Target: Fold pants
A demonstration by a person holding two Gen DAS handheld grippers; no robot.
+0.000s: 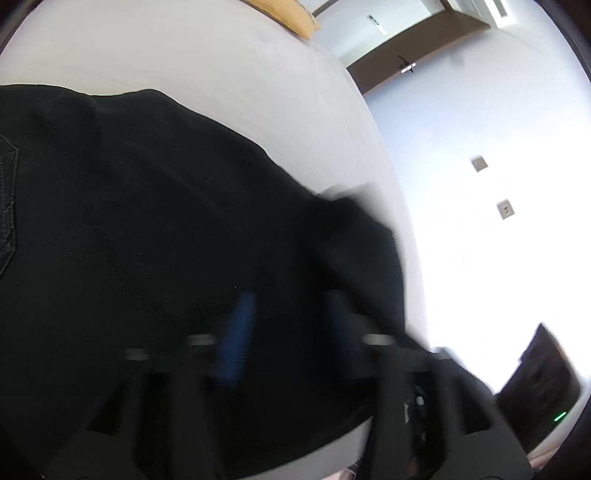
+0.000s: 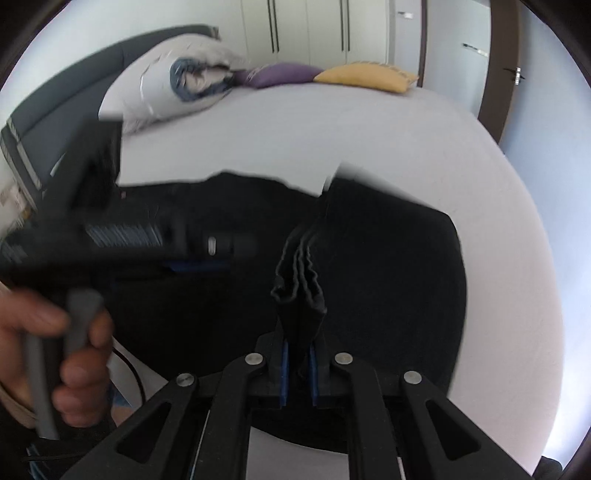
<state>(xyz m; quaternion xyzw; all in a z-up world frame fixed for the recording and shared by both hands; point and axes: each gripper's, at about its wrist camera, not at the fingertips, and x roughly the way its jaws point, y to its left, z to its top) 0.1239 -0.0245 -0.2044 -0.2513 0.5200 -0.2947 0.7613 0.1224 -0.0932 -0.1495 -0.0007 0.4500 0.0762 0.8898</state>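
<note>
Black pants (image 1: pixel 147 221) lie spread on a white bed (image 1: pixel 258 74). In the left wrist view my left gripper (image 1: pixel 288 325) hovers over the cloth with its blue-padded fingers (image 1: pixel 236 339) apart and nothing between them; the view is blurred. In the right wrist view my right gripper (image 2: pixel 297 365) is shut on a bunched fold of the black pants (image 2: pixel 299 291), several layers pinched between its blue pads. The left gripper's body (image 2: pixel 147 236) and the hand holding it (image 2: pixel 66 350) show at the left of that view, over the pants.
Pillows lie at the head of the bed: a white one (image 2: pixel 166 85), a purple one (image 2: pixel 280 74) and a yellow one (image 2: pixel 369 75). A dark headboard (image 2: pixel 74 88) stands at left. A wardrobe (image 2: pixel 314 29) and brown door frame (image 2: pixel 498 74) lie beyond. Bare sheet (image 2: pixel 498 295) lies right of the pants.
</note>
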